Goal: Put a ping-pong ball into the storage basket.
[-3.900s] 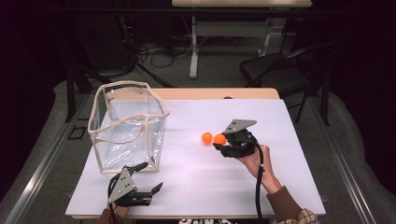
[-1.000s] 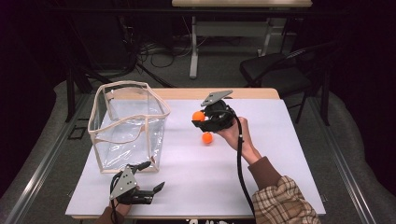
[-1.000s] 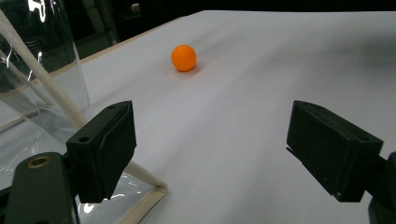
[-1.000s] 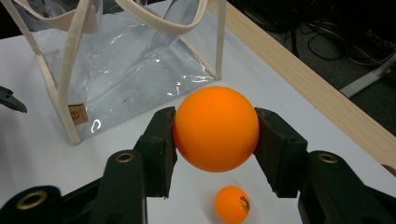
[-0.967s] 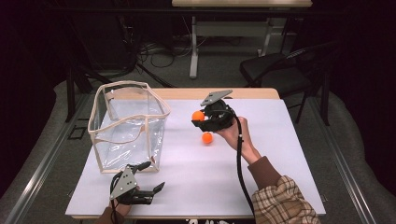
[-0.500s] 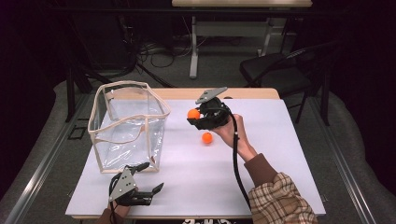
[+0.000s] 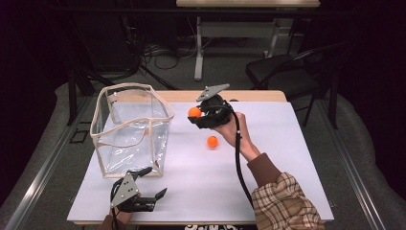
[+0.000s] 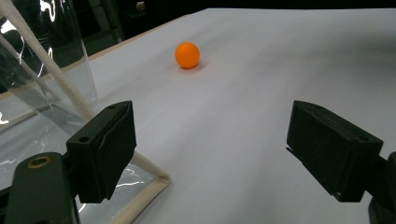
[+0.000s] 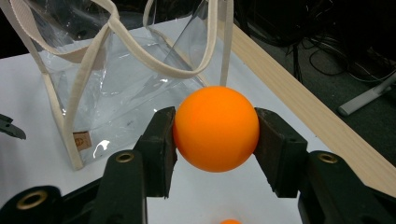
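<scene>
Carried ball now nearer the bag than half a second ago.

Right gripper point(image 7: 197, 115) clamped on one orange ball point(image 7: 194, 112), lifted just beside the clear bag's point(image 7: 131, 129) rim. Second orange ball point(image 7: 212, 141) lying below it on the white table point(image 7: 287, 158). Two balls, one bag. Left gripper point(image 7: 153, 184) resting spread wide, grasping nothing, bag just ahead.

the high view looked down on the worktop point(image 7: 287, 143); both gripper views sat low, sharing the clear bag point(image 7: 129, 129).
</scene>
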A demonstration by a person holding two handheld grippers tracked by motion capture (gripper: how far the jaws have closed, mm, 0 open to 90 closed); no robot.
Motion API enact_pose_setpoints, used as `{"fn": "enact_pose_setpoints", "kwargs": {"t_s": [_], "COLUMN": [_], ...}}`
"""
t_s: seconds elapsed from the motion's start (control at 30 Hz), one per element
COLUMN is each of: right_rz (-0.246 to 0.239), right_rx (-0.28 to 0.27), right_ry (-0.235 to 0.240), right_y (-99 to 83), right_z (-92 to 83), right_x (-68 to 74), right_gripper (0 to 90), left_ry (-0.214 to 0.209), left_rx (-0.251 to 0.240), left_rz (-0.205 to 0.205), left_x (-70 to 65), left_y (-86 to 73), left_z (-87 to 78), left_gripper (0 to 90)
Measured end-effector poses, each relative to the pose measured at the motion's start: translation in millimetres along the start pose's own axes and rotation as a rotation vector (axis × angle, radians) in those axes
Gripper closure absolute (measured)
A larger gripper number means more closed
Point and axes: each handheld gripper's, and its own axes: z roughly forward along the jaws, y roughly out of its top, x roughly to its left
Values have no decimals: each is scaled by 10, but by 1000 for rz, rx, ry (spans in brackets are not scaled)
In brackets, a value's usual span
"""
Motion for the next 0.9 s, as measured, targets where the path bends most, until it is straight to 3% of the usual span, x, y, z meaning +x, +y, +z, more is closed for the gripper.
{"fn": "enact_pose_setpoints", "kwargs": {"t_s": [0.9], "right_rz": [-10], "right_rx": [-24], "right_ry": [-4], "right_y": [299], "right_z": [36], "right_x": [-31], "right_gripper": [510], "left_ry": [-4], "left_rx": [0], "left_rz": [5], "left_x": [0], "left_y": [-2], "left_z": [0], "left_gripper": [158]}}
